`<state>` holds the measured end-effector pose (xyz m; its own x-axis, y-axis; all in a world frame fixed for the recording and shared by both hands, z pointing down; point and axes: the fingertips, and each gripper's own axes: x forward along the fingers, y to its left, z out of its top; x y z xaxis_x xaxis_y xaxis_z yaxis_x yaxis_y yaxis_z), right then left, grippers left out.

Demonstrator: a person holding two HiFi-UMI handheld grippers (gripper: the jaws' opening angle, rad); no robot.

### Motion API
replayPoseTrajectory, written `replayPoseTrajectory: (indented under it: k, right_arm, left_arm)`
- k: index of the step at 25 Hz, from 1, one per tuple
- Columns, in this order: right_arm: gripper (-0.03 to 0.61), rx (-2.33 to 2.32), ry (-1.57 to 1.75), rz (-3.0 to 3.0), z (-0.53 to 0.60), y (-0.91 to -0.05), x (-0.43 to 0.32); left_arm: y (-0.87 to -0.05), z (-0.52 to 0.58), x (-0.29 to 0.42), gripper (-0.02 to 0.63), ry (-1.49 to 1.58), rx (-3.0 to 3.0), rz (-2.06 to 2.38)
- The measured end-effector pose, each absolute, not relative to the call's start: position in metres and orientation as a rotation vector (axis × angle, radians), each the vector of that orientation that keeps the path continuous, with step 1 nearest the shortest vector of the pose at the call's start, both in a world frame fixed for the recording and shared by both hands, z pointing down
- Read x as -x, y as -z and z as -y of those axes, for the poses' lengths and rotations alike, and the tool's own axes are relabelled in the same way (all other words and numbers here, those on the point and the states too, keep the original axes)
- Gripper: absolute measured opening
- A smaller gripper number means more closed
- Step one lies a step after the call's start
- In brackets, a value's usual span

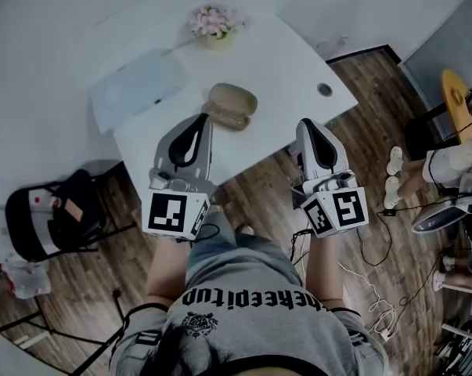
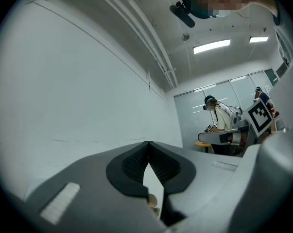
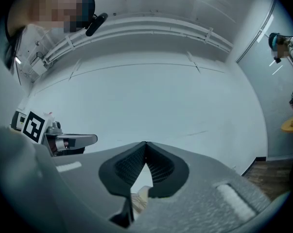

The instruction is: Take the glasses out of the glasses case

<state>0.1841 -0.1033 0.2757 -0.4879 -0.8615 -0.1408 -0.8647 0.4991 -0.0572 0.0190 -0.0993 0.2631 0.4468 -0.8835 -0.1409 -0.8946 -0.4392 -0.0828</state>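
Observation:
A tan glasses case (image 1: pixel 232 105) lies on the white table (image 1: pixel 298 61) near its front edge, and its lid looks closed. No glasses show. My left gripper (image 1: pixel 203 118) is held up just in front of the case's left end, jaws shut and empty. My right gripper (image 1: pixel 306 123) hangs to the right of the case, a little apart from it, also shut and empty. In the left gripper view the left gripper (image 2: pixel 148 143) points at a bare wall, with a bit of the case (image 2: pixel 153 204) in the gap below. The right gripper (image 3: pixel 145 143) shows the same.
A small pot of pink flowers (image 1: pixel 214 24) stands at the table's far side. A pale blue mat (image 1: pixel 138 88) lies at the left. A cable hole (image 1: pixel 324 89) sits near the right corner. A black chair (image 1: pixel 59 210) stands left of me, and cables (image 1: pixel 372 288) lie on the wooden floor.

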Motion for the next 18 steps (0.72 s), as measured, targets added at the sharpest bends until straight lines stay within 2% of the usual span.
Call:
replayPoseTrajectory:
  k: [18]
  right_arm:
    - [0.002, 1.55, -0.015, -2.569, 0.16, -0.27, -0.169]
  left_arm:
    - [-0.255, 0.166, -0.008, 0.02, -0.114, 2.59, -1.503]
